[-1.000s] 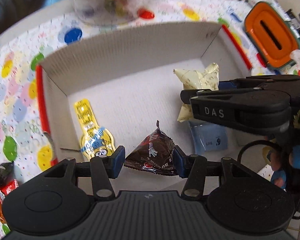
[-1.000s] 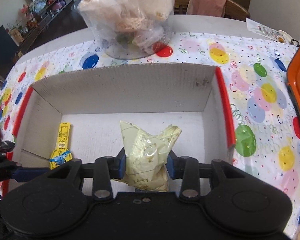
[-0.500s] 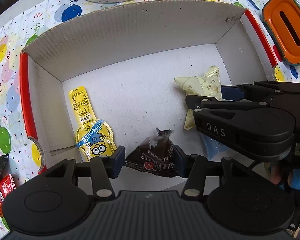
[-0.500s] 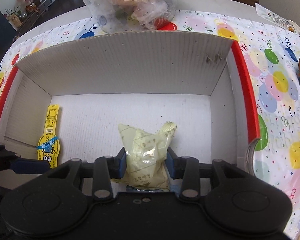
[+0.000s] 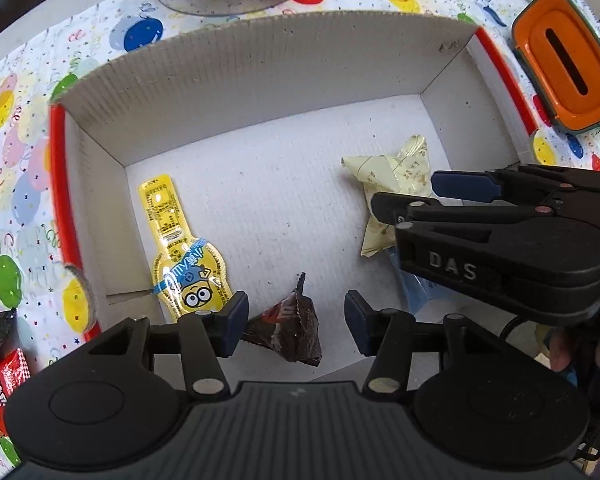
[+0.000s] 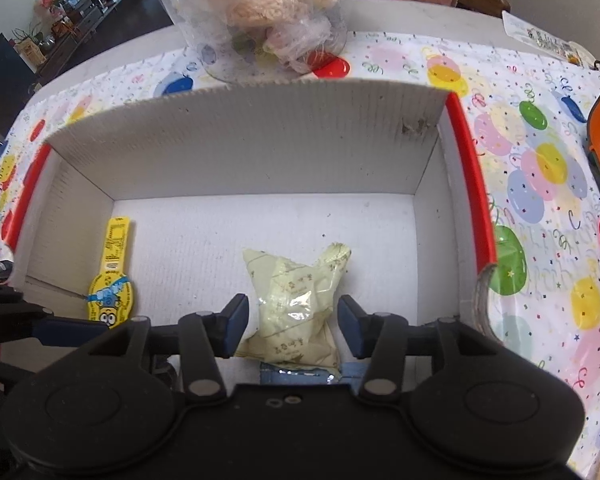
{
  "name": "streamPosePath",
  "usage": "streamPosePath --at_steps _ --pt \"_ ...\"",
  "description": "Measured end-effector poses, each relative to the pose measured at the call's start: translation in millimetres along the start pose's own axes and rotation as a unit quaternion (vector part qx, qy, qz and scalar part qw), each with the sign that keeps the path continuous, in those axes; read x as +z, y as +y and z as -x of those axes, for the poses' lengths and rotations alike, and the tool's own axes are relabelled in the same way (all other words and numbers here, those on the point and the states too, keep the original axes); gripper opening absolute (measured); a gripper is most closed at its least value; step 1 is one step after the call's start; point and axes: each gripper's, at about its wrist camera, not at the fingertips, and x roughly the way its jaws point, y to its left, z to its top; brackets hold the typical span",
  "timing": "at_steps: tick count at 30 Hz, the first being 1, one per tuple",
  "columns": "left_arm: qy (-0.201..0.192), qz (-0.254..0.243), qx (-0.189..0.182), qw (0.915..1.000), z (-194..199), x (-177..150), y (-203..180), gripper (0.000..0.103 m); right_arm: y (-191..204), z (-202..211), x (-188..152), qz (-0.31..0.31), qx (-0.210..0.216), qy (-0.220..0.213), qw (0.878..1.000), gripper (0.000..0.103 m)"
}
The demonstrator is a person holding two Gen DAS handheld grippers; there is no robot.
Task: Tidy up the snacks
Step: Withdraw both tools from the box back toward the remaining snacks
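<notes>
Right claw [image 6: 292,326] jaws have just been opening: pads now clear of the pale yellow packet [image 6: 296,304], which lies on the cardboard box [image 5: 260,80] floor, right side. Left claw [image 5: 296,322] likewise half-open, the brown packet [image 5: 290,330] lying loose between its pads near the front wall. Both snacks delivered, I judge; more wait outside on the desk [image 5: 16,200].
</notes>
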Motion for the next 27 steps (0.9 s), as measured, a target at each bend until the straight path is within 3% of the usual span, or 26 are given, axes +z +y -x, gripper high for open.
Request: streamPosePath --at_steps 18,27 --pt "-0.105 -0.009 0.008 0.9944 62 -36 18 0.052 14 64 -23 0.000 0.024 -0.054 0.998 0.067" --pt "-0.155 -0.015 0.009 0.9877 95 -66 29 0.053 36 100 -36 0.002 0.043 -0.101 0.994 0.083"
